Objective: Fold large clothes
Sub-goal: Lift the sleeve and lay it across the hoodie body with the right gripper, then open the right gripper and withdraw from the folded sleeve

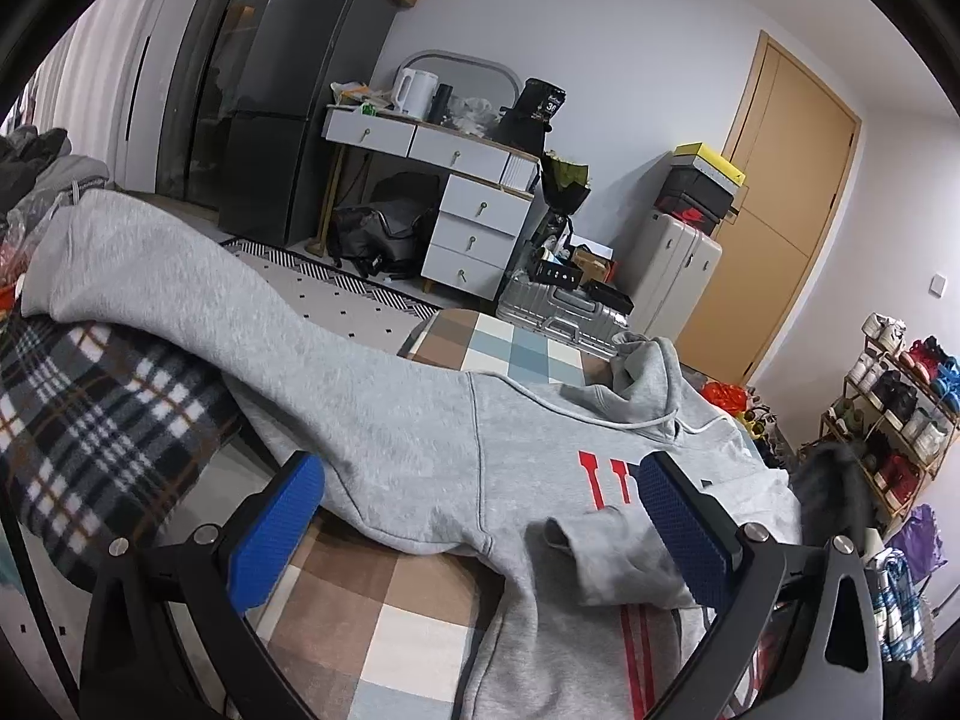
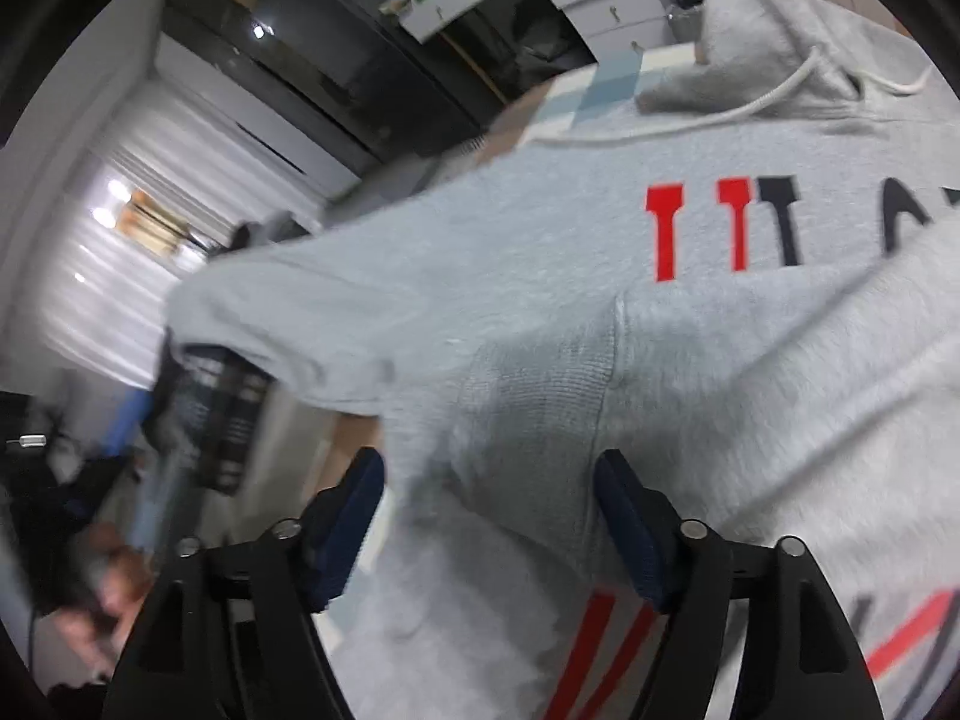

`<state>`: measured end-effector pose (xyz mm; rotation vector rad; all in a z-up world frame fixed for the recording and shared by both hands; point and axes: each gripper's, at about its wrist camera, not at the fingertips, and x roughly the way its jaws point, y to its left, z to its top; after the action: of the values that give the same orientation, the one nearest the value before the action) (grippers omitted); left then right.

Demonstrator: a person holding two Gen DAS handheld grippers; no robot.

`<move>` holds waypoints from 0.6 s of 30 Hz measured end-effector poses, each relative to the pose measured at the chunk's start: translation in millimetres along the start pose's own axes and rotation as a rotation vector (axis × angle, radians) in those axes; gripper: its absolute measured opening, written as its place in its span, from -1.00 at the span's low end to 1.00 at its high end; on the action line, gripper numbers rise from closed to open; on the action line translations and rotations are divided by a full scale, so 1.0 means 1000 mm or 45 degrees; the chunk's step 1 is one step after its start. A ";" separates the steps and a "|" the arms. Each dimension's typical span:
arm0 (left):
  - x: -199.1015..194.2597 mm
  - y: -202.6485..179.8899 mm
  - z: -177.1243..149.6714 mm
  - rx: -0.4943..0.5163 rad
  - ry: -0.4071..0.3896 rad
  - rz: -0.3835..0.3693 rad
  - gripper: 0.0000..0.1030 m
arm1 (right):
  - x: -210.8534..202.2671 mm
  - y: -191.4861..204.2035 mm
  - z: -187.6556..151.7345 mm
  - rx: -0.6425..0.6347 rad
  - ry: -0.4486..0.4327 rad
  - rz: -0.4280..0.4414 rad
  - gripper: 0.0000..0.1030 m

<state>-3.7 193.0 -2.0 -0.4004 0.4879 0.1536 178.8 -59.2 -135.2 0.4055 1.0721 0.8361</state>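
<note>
Sprawling across a checked bed, a grey hoodie lies front up, one sleeve folded over its chest. Both hand-held grippers, left and right, gape above it, apparently gripping nothing; the right view is blurred.

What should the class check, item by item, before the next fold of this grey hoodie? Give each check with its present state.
1. Grey hoodie lies chest up on the checked cover: ok.
2. One sleeve folded across the chest, cuff showing: ok.
3. Other sleeve folded in: not ok; it stretches away over the plaid blanket.
4. Left tongs open and holding nothing: ok.
5. Right tongs free of the fabric: ok; the pads stand apart on either side of the folded cuff, not pressing it.
6. Hem lying flat: cannot tell, out of view.
</note>
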 end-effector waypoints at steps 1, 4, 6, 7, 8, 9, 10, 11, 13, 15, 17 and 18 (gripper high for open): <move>0.000 -0.001 0.000 0.001 0.002 0.001 0.98 | -0.018 -0.006 0.004 0.012 -0.045 -0.007 0.73; -0.001 -0.006 -0.002 0.028 -0.006 0.014 0.98 | -0.070 -0.039 0.018 0.080 -0.222 -0.178 1.00; -0.001 -0.009 -0.003 0.044 -0.011 0.022 0.98 | -0.093 -0.069 0.026 0.159 -0.273 -0.306 1.00; -0.001 -0.012 -0.004 0.055 -0.011 0.028 0.98 | -0.100 -0.087 0.029 0.202 -0.267 -0.368 1.00; 0.000 -0.013 -0.005 0.066 -0.010 0.033 0.98 | -0.104 -0.100 0.031 0.235 -0.257 -0.422 1.00; 0.001 -0.014 -0.006 0.078 -0.009 0.041 0.98 | -0.108 -0.117 0.030 0.283 -0.235 -0.492 1.00; 0.001 -0.015 -0.007 0.093 -0.010 0.050 0.98 | -0.109 -0.132 0.028 0.323 -0.208 -0.543 1.00; 0.002 -0.016 -0.007 0.106 -0.011 0.057 0.98 | -0.112 -0.143 0.028 0.349 -0.188 -0.571 1.00; 0.005 -0.019 -0.007 0.132 -0.012 0.081 0.98 | -0.111 -0.163 0.015 0.439 -0.136 -0.606 1.00; 0.007 -0.018 -0.007 0.143 -0.010 0.092 0.98 | -0.112 -0.169 0.003 0.425 -0.137 -0.566 1.00; 0.009 -0.016 -0.008 0.141 0.000 0.105 0.98 | -0.113 -0.164 -0.004 0.428 -0.101 -0.578 1.00; 0.010 -0.015 -0.008 0.137 0.008 0.113 0.98 | -0.117 -0.159 -0.009 0.434 -0.107 -0.559 1.00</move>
<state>5.0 176.8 -8.4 -0.2740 0.5181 0.2108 208.2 -251.3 -173.7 0.4630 1.1711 0.2443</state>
